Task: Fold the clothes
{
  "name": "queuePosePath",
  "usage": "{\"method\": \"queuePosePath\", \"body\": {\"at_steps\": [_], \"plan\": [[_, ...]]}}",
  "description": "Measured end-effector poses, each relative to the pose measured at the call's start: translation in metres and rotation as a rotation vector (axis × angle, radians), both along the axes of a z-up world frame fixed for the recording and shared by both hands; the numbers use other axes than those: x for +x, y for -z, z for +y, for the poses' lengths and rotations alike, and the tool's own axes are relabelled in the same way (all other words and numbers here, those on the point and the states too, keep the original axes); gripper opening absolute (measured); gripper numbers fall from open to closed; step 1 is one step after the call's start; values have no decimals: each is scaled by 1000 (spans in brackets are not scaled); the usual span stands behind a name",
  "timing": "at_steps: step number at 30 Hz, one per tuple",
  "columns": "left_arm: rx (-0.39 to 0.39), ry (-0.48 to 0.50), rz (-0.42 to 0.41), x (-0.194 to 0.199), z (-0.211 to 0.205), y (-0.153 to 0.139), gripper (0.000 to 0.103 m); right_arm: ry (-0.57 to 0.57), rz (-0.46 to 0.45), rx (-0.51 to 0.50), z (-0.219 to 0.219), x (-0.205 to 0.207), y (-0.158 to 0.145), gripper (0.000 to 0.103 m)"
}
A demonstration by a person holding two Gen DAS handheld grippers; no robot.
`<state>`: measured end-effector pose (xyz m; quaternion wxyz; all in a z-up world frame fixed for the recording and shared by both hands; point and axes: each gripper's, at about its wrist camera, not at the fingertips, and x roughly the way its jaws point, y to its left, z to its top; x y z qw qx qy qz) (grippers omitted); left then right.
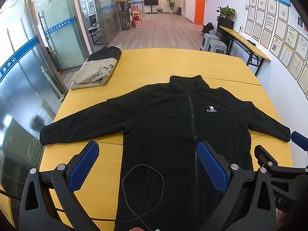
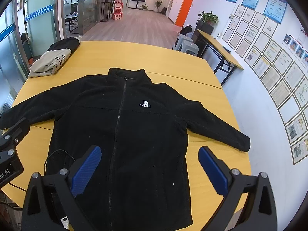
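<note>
Fleece jacket (image 1: 173, 134), black, lies spread flat and face up on a yellow surface (image 1: 163, 63), its collar pointing away from the cameras and its hem toward them. The front zipper (image 1: 191, 111) is closed and runs straight down the middle. A small white camel logo (image 1: 211, 109) with the word CAMEL sits on the chest just beside the zipper. Both sleeves stretch outward and slightly downward, the cuffs resting near the left and right edges of the surface.

The left gripper (image 1: 148, 165) hangs above the lower left part of the jacket with its blue-padded fingers (image 1: 84, 165) spread wide apart, grasping nothing; one finger is over bare yellow surface, the other over black fleece. The right gripper (image 2: 149, 170) hangs above the lower right part of the jacket, its blue fingers (image 2: 212, 169) likewise released and wide apart, grasping nothing. In the left wrist view, part of the right gripper shows at the right edge.

A thin black cable (image 1: 142, 188) loops across the jacket's lower left panel.

A second garment (image 1: 98, 67), beige and black with dark printed characters, lies folded at the far left corner of the surface, well apart from the jacket.

Beyond the surface are a wood-look floor, glass partitions on the left, and a white wall of framed papers on the right.
</note>
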<state>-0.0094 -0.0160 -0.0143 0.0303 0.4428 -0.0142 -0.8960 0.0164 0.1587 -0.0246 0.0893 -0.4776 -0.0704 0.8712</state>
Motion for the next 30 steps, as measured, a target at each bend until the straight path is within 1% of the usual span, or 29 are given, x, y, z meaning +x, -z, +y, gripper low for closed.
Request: {"method": "queuePosePath", "body": {"at_steps": [14, 19, 22, 24, 26, 29, 30], "plan": [[-19, 17, 0, 2, 7, 0, 103, 27, 0, -14, 9, 5, 1, 103], [-24, 20, -3, -1, 12, 1, 103, 12, -6, -48, 14, 4, 2, 103], [-30, 23, -7, -4, 17, 4, 103, 16, 1, -34, 17, 3, 3, 103], [-28, 33, -8, -9, 21, 7, 103, 6, 8, -44, 20, 1, 3, 103], [-18, 76, -8, -18, 27, 11, 103, -7, 27, -75, 29, -2, 4, 103], [-12, 172, 14, -41, 40, 18, 103, -12, 81, -206, 68, -6, 8, 103], [-3, 205, 22, -52, 45, 22, 103, 4, 107, -262, 90, -5, 13, 103]]}}
